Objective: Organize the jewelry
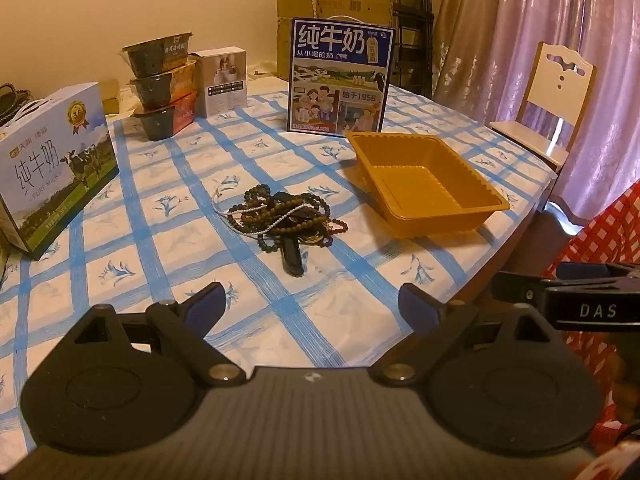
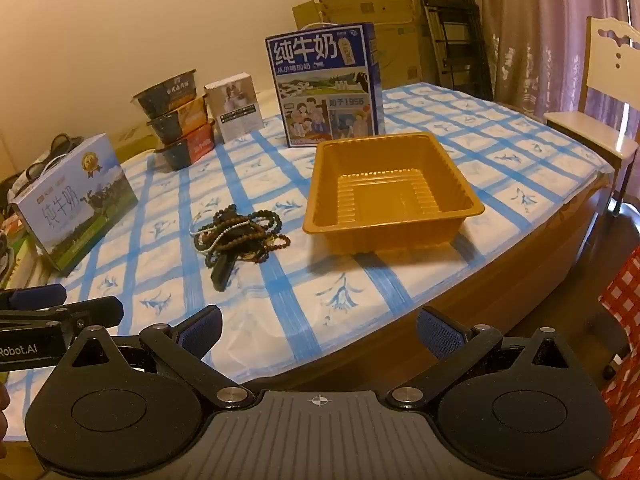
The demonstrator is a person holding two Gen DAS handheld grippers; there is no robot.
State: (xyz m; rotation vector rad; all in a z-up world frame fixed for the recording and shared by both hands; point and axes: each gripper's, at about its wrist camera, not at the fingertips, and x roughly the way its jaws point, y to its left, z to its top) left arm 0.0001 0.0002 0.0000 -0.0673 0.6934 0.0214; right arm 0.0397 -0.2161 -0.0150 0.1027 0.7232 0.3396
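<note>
A tangled pile of bead strings and chains [image 1: 280,216] [image 2: 236,232] lies mid-table, with a black oblong piece poking out of its near side. To its right stands an empty orange plastic tray [image 1: 424,182] [image 2: 390,192]. My left gripper [image 1: 314,308] hovers open over the near part of the table, short of the pile, nothing between its blue pads. Over the table's front edge my right gripper [image 2: 320,332] is open and empty too, nearer the tray. Each gripper shows at the side of the other's view.
The table [image 1: 160,264] wears a blue-checked cloth. A blue milk carton box [image 1: 340,80] stands behind the tray, another milk box [image 1: 52,164] at left, stacked food bowls [image 1: 164,84] and a small white box at the back. A chair [image 1: 556,96] stands at right.
</note>
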